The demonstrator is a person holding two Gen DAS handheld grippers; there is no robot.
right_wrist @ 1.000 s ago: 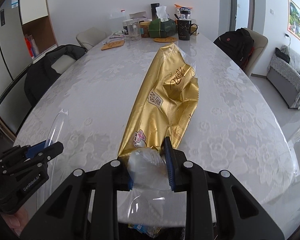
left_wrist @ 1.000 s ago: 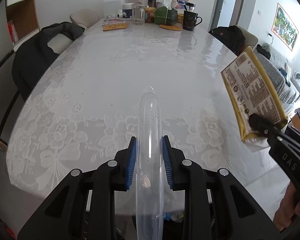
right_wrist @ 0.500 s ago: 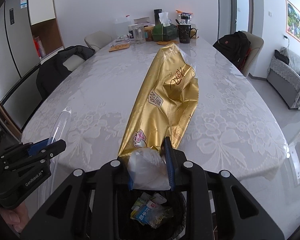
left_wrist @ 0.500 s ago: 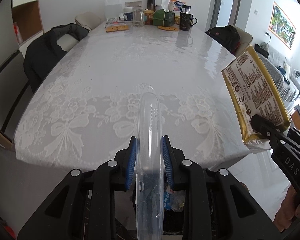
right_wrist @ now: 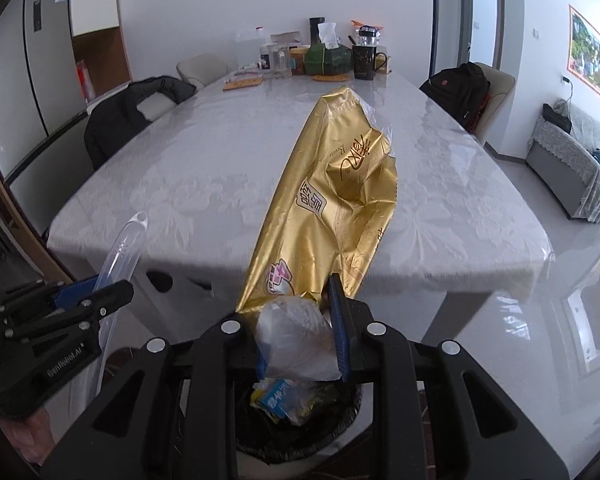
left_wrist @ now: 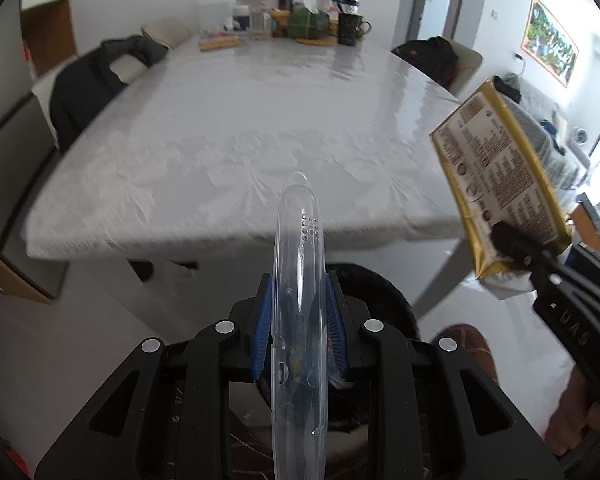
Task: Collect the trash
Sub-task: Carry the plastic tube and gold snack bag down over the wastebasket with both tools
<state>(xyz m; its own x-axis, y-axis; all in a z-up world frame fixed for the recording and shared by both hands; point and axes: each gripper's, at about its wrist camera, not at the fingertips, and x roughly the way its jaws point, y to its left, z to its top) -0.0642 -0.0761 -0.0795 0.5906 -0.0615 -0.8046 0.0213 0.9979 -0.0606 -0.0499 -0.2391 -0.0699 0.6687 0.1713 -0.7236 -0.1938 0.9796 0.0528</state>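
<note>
My left gripper (left_wrist: 299, 330) is shut on a long clear plastic case (left_wrist: 298, 280) that sticks out forward past the blue pads. My right gripper (right_wrist: 302, 330) is shut on a gold foil packet (right_wrist: 332, 200) with a scrap of clear plastic at its near end. Both are held off the table's near end, above a black-lined trash bin (right_wrist: 300, 412) on the floor with wrappers inside. In the left wrist view the gold packet (left_wrist: 500, 168) shows its printed back at the right, and the bin's dark rim (left_wrist: 376, 292) lies under the case.
A white lace-covered table (right_wrist: 204, 184) stretches away, with bottles, a tissue box and a black mug (right_wrist: 366, 62) at its far end. Chairs with a dark jacket (right_wrist: 136, 116) and a backpack (right_wrist: 464, 92) flank it. A person's hands hold both grippers.
Both grippers have drawn back from over the tabletop past its near edge, keeping their loads. The trash bin below has come into view under them.
</note>
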